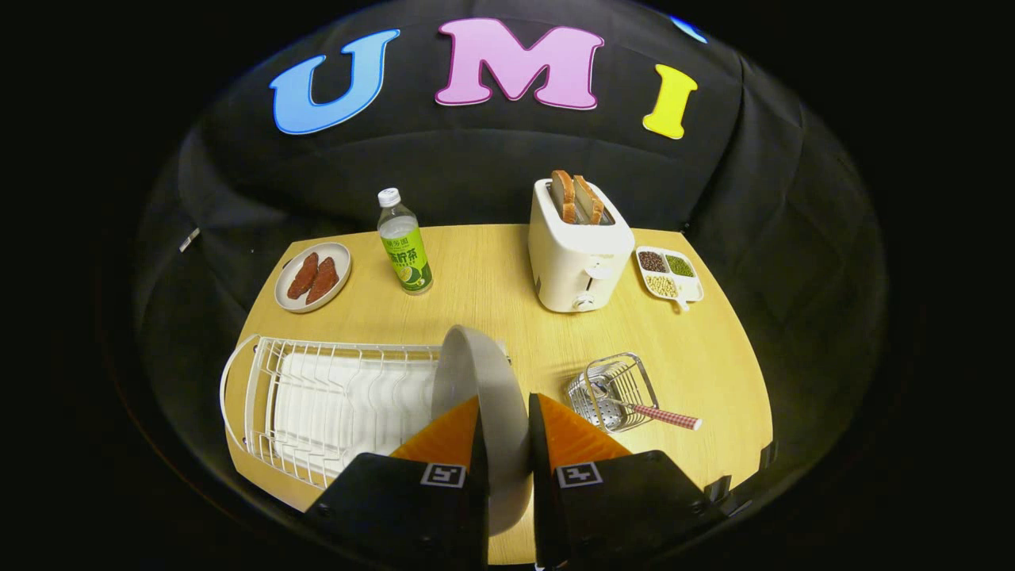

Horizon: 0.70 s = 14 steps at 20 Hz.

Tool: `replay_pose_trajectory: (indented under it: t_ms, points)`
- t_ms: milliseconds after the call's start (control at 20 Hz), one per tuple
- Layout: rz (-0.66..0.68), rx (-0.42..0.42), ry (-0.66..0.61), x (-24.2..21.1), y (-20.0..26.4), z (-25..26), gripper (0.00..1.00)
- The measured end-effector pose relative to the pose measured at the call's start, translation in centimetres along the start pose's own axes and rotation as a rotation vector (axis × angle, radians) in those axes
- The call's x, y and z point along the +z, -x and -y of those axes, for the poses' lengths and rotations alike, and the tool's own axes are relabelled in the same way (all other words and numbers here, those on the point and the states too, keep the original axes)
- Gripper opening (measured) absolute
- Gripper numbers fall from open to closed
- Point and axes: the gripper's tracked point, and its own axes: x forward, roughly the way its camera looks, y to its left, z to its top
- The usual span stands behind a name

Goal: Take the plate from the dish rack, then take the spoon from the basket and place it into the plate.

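A wooden bench (492,270) seen from above and in front, through a camera riding on a hand-held gripper (507,428). Its two fingers are closed narrow on a grey plate (476,381), which stands on edge between them, its rim running straight ahead from the fingers. The plate sits at the right end of a white wire dish rack (317,396); whether it has cleared the rack's wires is hard to tell, since the fingers hide its lower edge.

Just to the right of the fingers stands a small wire basket (614,388) with a spoon (654,414) in it — bowl down inside, checked handle sticking out to the right, lying roughly crosswise to the fingers. That short sideways reach looks like the next concern once the plate is set down.

Farther back: a small dish of red pieces (313,276), a bottle (404,242), a toaster (579,254) holding two slices of bread (576,198), and a divided tray of beans (668,274).
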Motion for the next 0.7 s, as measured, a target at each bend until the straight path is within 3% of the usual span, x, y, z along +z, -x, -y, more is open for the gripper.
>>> replay_pose_trajectory:
  t_ms: [250,700]
  points:
    - [-0.030,0.054,-0.105,-1.4,0.4,2.8,0.22]
    - [0.074,0.377,-0.156,-2.1,8.0,5.4,0.22]
